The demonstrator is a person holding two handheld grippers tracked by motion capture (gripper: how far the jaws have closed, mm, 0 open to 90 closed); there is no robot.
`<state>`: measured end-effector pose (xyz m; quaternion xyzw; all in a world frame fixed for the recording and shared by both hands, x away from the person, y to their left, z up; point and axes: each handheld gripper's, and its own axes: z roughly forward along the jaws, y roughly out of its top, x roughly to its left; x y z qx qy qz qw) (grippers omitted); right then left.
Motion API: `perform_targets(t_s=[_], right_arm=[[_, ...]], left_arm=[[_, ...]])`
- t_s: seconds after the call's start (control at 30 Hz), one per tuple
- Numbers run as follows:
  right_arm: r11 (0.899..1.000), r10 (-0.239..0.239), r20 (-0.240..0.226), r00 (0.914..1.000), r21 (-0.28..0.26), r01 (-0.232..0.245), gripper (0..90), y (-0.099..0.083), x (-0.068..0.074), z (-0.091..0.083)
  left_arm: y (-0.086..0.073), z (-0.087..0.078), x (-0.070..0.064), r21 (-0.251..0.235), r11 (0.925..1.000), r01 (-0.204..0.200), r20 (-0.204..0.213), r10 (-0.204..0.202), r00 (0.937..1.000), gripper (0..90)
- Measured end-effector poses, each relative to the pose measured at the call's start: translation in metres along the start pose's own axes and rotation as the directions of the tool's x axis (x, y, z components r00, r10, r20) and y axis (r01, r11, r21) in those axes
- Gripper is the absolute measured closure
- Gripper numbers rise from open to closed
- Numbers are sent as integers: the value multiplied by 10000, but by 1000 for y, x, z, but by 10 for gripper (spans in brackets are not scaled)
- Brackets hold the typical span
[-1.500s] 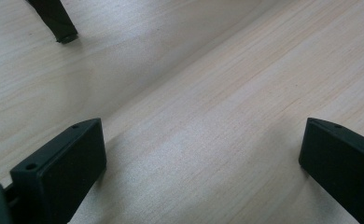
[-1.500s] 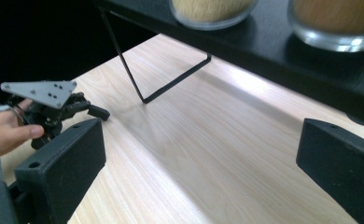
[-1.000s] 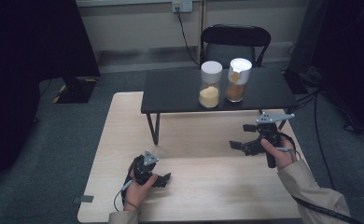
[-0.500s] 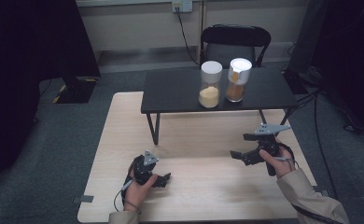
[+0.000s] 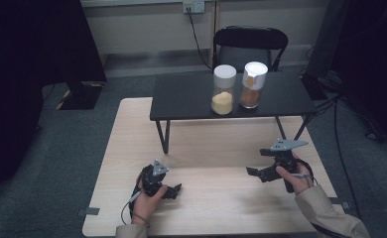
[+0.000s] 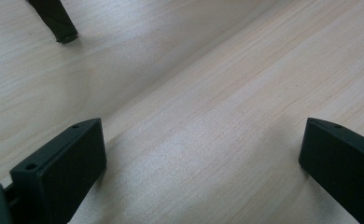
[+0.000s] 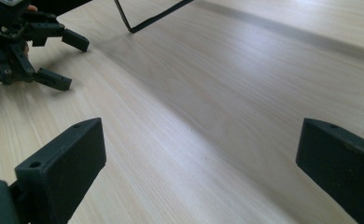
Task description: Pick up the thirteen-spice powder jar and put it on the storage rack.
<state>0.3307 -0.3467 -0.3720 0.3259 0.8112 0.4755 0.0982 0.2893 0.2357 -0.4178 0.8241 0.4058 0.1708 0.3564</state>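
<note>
Resting on pale wood table (image 5: pixel 216 148), both tools (image 5: pixel 174 188) spread, empty.

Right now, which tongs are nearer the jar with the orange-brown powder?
Right. The right tongs sit in front of the orange-brown jar, almost straight below it; the left tongs are farther back and well off to its left.

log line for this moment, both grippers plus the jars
left gripper: open, low over wooden table, empty | right gripper: open, empty | two jars: upright on black table, untouched
</note>
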Motion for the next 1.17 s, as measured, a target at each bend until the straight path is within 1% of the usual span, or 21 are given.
perform_targets(t_s=[0.2,0.27,0.4,0.43,0.53,0.63,0.73,0.83,1.07,1.17], right_arm=[[9999,89,33,10000,135,-89,4,-9,-3,1],[9997,38,74,10000,221,-40,4,-11,-3,1],[9995,81,120,9999,311,-85,4,-16,-5,0],[9993,92,144,9999,372,-97,4,-16,-6,0],[9981,-79,277,9996,614,61,4,-18,-5,0],[9976,-7,285,9996,689,-13,5,-23,-7,0],[9966,-123,369,9992,821,93,6,-27,-6,0],[9942,-435,506,9978,1008,383,8,-29,-4,1],[9895,-643,628,9960,1332,555,9,-33,-2,3],[9878,-632,679,9957,1464,527,9,-34,-2,5]], left_arm=[[0,0,0,1,10000,0,1,0,10000,0],[0,0,0,1,10000,1,0,-1,10000,0],[0,0,0,1,10000,-1,1,1,10000,0],[0,0,0,4,10000,-6,-1,6,10000,0],[0,0,0,1,10000,-1,-1,1,10000,0],[0,0,0,1,10000,1,-1,-1,10000,0],[0,0,0,1,10000,-4,-2,4,10000,0],[0,0,0,0,10000,-1,-1,1,10000,0],[0,0,0,2,10000,-5,-2,5,10000,0],[0,0,0,3,10000,-3,1,3,10000,0]])
